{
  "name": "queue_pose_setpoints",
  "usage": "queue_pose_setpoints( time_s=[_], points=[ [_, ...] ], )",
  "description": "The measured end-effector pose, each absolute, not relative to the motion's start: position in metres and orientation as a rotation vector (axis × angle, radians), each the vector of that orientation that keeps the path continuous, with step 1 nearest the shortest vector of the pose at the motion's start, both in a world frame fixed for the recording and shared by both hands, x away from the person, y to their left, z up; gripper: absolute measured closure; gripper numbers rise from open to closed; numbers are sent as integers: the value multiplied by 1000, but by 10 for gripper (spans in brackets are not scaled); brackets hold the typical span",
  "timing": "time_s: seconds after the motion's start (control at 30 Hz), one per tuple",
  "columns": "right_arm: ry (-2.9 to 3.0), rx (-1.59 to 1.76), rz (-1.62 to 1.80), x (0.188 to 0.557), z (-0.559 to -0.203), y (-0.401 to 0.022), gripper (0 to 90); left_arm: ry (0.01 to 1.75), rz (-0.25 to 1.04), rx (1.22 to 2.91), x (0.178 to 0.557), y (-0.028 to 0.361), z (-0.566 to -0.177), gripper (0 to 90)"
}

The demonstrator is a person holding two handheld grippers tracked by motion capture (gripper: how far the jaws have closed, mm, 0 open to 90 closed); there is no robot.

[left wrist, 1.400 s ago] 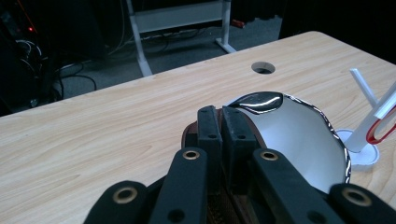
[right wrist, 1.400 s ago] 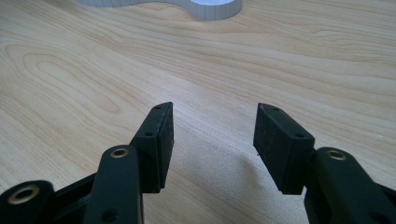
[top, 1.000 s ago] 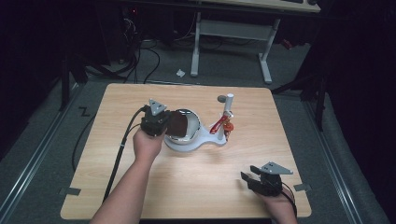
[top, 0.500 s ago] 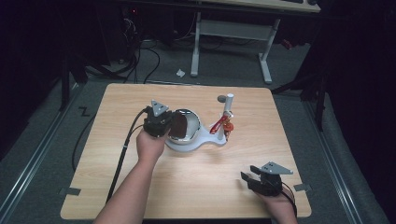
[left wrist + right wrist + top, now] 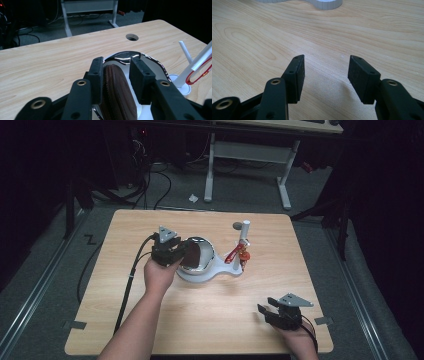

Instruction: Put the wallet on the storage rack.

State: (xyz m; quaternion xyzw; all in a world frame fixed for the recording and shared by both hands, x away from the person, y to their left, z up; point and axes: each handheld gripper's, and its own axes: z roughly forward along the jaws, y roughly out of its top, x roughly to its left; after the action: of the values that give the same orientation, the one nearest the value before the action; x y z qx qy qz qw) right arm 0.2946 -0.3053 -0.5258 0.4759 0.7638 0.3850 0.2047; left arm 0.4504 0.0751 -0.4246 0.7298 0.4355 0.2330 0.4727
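Cookie (image 5: 117,96) sits on edge in our shiny bowl (image 5: 207,257), mid-bench. Our left tool (image 5: 120,77) just opened around it, one pad touching. It looks crumbly; hold its flat sides softly. Right tool (image 5: 325,75), at five o'clock, is open, empty.

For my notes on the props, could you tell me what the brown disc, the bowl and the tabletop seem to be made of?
Brown disc: probably leather or fabric, matte, with ribbed stitching along its edge. Bowl: likely polished metal, mirror-bright reflections. Tabletop: light wood or wood-look laminate, with visible grain.

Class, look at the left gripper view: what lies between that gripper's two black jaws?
A brown round case with a zipper edge stands between the jaws, over the shiny bowl. The left gripper has just been opening; a gap shows beside one pad.
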Motion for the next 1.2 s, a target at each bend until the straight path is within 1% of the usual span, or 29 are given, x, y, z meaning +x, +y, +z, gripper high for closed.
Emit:
queue_pose_setpoints(
  time_s=[0.23,0.43,0.6,0.77,1.0,1.2],
  points=[
    [2132,1326,1070,295,-526,-305,478,1046,570,1778,446,80,-418,557],
    [2133,1330,1066,295,-526,-305,478,1036,549,1786,443,86,-413,451],
    [2136,1326,1065,295,-527,-304,477,1017,569,1791,436,95,-408,381],
    [2138,1323,1063,295,-527,-303,477,1004,540,1776,428,107,-407,314],
    [2137,1324,1063,295,-527,-303,477,993,482,1759,409,127,-413,246],
    [2139,1325,1058,294,-528,-302,477,991,458,1785,392,143,-427,224]
  ],
)
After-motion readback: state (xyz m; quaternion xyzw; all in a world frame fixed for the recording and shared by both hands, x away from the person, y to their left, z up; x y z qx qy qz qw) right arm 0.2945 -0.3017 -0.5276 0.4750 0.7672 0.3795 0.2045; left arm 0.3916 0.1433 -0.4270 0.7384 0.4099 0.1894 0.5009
